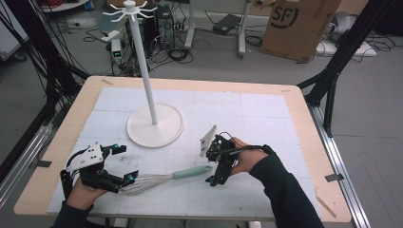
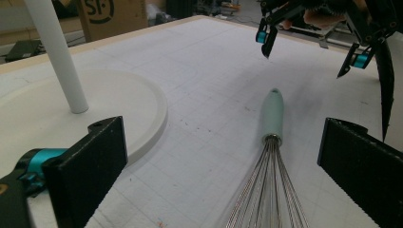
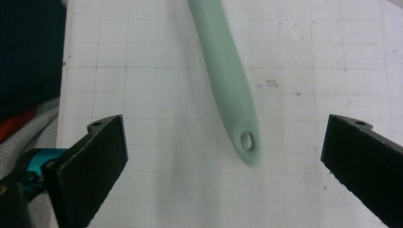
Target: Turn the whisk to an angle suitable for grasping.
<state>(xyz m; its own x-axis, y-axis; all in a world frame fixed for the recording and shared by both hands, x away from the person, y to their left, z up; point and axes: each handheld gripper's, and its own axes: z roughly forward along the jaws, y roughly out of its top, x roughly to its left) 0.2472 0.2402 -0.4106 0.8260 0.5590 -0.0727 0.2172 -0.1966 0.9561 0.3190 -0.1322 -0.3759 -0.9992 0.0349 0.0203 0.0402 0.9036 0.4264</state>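
Whisk with a pale green handle and silver wires lies flat on the white gridded mat near my edge of the table, handle pointing to my right and wire loops pointing to my left. No brand or label can be read on it; the handle end has a small hanging hole, seen in my right gripper view.

The only readable writing is on a brown cardboard box on the floor beyond the table, printed with the black letters "SF" inside a curved logo.

My left gripper sits low at the near left of the mat, held in my left hand, its grey three-cornered plate facing up. Its jaws are spread wide, one on either side of the wire end of the whisk, and I cannot tell whether the nearer jaw touches the wires. In the left gripper view the wires run up between the two black jaws toward the handle.

My right gripper is held in my right hand, dark sleeve coming in from the lower right, tilted to point down at the tip of the handle. Its jaws are also spread wide, with the handle tip lying between them and touching neither.

A white stand with a round base, a tall pole and hooks at the top stands on the mat behind the whisk, well apart from it.
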